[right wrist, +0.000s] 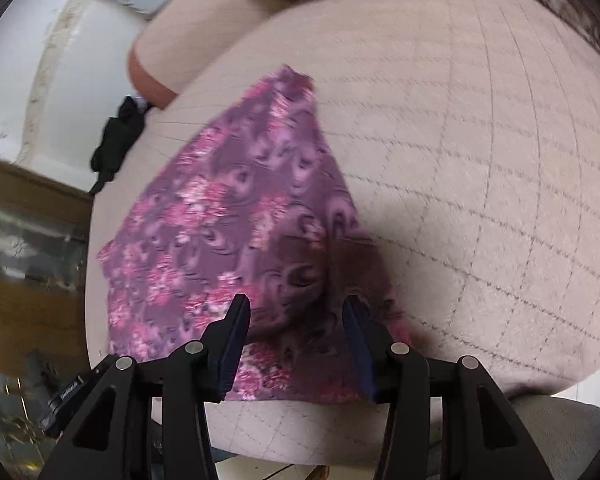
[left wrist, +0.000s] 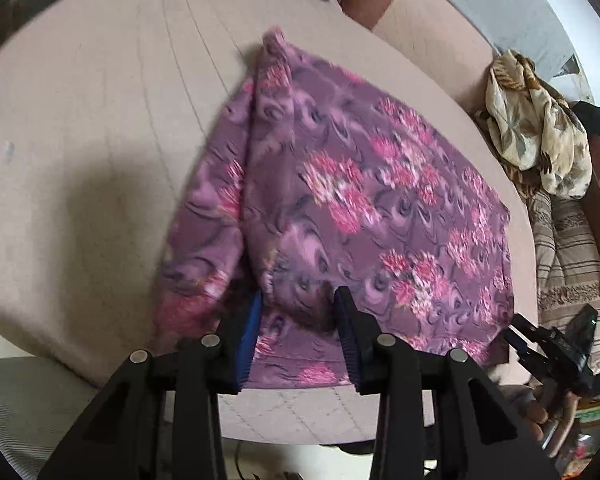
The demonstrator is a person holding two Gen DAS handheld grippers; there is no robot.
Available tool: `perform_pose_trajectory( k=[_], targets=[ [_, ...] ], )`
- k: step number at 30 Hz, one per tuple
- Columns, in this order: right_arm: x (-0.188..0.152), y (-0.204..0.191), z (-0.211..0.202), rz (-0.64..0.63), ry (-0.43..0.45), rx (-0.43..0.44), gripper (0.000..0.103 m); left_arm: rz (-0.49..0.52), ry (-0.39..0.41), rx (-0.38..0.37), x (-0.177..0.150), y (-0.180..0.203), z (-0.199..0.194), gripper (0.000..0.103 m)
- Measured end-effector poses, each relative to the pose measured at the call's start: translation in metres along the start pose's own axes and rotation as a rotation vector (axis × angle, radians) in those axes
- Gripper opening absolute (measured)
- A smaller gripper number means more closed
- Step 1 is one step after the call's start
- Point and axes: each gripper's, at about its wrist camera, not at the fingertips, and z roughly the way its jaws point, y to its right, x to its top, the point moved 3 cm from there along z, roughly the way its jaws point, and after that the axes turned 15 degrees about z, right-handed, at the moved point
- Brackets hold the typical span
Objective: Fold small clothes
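A purple garment with pink flowers lies on the pink quilted bed, with a raised fold ridge along its left side. My left gripper is open just above the garment's near edge, its jaws astride the foot of that ridge. In the right wrist view the same garment lies spread out. My right gripper is open over its near right edge. The right gripper also shows in the left wrist view, by the garment's near right corner.
A cream floral cloth is heaped at the bed's right side over striped fabric. A black cloth lies at the far left edge of the bed. A pink pillow and a wall lie beyond.
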Motion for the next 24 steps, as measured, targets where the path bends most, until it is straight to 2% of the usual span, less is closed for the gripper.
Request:
perform_pose_trajectory(
  k=[3, 5, 6, 8, 9, 10, 11, 12, 15, 17, 18, 19, 21, 24],
  targets=[
    [0.004, -0.002, 0.006, -0.017, 0.002, -0.039, 0.052, -0.032, -0.022, -0.030, -0.003, -0.005, 0.007, 0.032],
    [0.008, -0.008, 0.012, -0.034, 0.025, -0.044, 0.052, -0.059, -0.021, -0.032, 0.000, -0.011, 0.013, 0.019],
    [0.010, -0.008, 0.014, -0.036, 0.030, -0.044, 0.050, -0.073, -0.013, -0.029, 0.002, -0.013, 0.015, 0.017],
    [0.012, -0.010, 0.017, -0.042, 0.058, -0.067, 0.025, -0.097, 0.006, -0.045, 0.002, -0.015, 0.014, 0.013],
    [0.012, -0.011, 0.017, -0.043, 0.066, -0.071, 0.020, -0.094, 0.017, -0.052, 0.001, -0.014, 0.011, 0.011],
    [0.011, -0.012, 0.014, -0.044, 0.079, -0.058, 0.010, -0.085, 0.029, -0.056, 0.001, -0.013, 0.007, 0.010],
    [0.011, -0.014, 0.010, -0.048, 0.091, -0.037, 0.008, -0.070, 0.047, -0.050, 0.000, -0.011, 0.001, 0.010],
    [0.010, -0.016, 0.003, -0.052, 0.102, -0.015, 0.007, -0.057, 0.059, -0.039, 0.000, -0.009, -0.006, 0.009],
    [0.004, -0.019, -0.027, -0.065, 0.156, 0.032, 0.006, -0.089, 0.105, -0.087, -0.005, -0.012, -0.032, 0.009],
    [-0.003, -0.016, -0.037, -0.082, 0.183, 0.001, 0.006, -0.108, 0.080, -0.057, -0.011, -0.020, -0.023, 0.009],
    [-0.005, -0.013, -0.029, -0.089, 0.162, -0.032, 0.006, -0.130, 0.016, -0.040, -0.009, -0.024, -0.006, 0.009],
    [-0.005, -0.012, -0.019, -0.092, 0.136, -0.069, 0.006, -0.136, -0.011, -0.031, -0.006, -0.026, 0.003, 0.009],
    [0.001, -0.013, -0.004, -0.102, 0.131, -0.156, 0.006, -0.119, -0.001, -0.011, 0.000, -0.022, 0.003, 0.009],
    [0.002, -0.017, -0.007, -0.111, 0.150, -0.152, 0.006, -0.071, 0.035, 0.015, 0.002, -0.015, -0.005, 0.010]
  ],
)
